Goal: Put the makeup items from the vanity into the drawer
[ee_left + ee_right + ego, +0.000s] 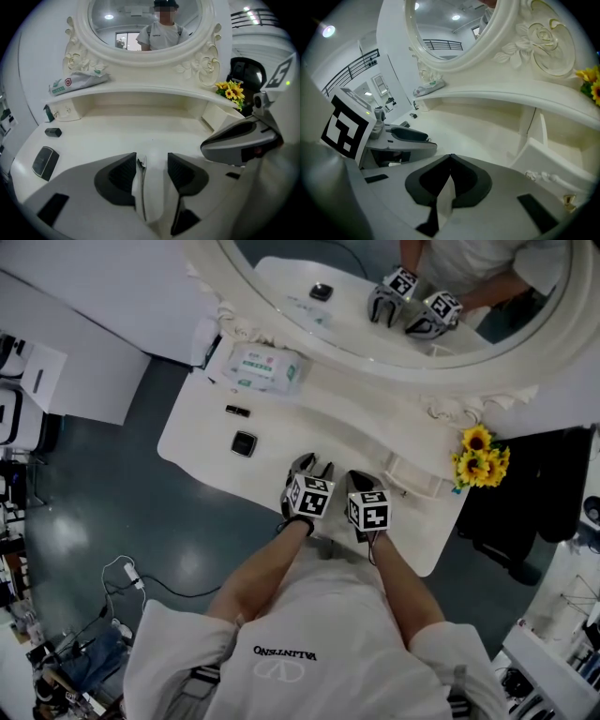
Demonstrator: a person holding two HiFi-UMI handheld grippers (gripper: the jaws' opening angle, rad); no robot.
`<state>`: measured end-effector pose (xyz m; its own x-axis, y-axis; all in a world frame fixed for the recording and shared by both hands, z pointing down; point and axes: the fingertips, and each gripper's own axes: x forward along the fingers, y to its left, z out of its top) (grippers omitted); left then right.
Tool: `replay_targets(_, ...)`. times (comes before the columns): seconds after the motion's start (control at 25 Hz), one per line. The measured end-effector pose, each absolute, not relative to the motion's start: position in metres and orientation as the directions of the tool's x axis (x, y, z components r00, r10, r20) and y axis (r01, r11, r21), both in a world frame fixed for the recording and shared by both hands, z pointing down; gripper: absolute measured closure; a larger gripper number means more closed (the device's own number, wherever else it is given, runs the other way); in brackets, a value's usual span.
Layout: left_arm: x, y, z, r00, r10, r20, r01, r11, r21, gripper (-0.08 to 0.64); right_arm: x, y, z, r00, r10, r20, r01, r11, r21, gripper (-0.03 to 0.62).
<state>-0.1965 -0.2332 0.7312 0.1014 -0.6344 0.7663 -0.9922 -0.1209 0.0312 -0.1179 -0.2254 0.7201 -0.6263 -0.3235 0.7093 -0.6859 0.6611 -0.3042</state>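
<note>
Glossy cream vanity top [309, 427], square black compact [244, 443] left of centre; left gripper [152, 161] jaws partly apart, gripping nothing; right gripper [450, 157] jaws closed tip-to-tip, empty.

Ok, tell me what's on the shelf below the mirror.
On the shelf, a pack of wipes lies at the left end and sunflowers sit at the right end. The part behind the pack is covered.

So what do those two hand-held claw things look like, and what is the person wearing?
The left gripper and right gripper each have a pale grey shell and two broad jaws lined with black ribbed pads. Each carries a cube with black-and-white square markers. The person wears a white short-sleeved T-shirt with dark lettering on the chest.
</note>
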Motion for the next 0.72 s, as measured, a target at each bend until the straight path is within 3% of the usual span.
replay_targets(0.16,-0.198,-0.234,0.731,0.1,-0.635,0.766,-0.993,-0.11,0.039,0.399,-0.12,-0.224,0.715,-0.637,-0.323,0.7,-0.677,0.669,-0.306,0.58)
replay_targets(0.2,-0.199,-0.234,0.731,0.103,-0.636,0.765,-0.993,-0.11,0.041,0.507,-0.12,-0.223,0.714,-0.64,-0.323,0.697,-0.674,0.672,-0.308,0.58)
replay_targets(0.72,-0.194,-0.232,0.712,0.128,-0.65,0.75,-0.992,-0.089,0.091,0.512,-0.104,-0.226,0.691,-0.65,-0.372,0.663,-0.684,0.667,-0.296,0.58)
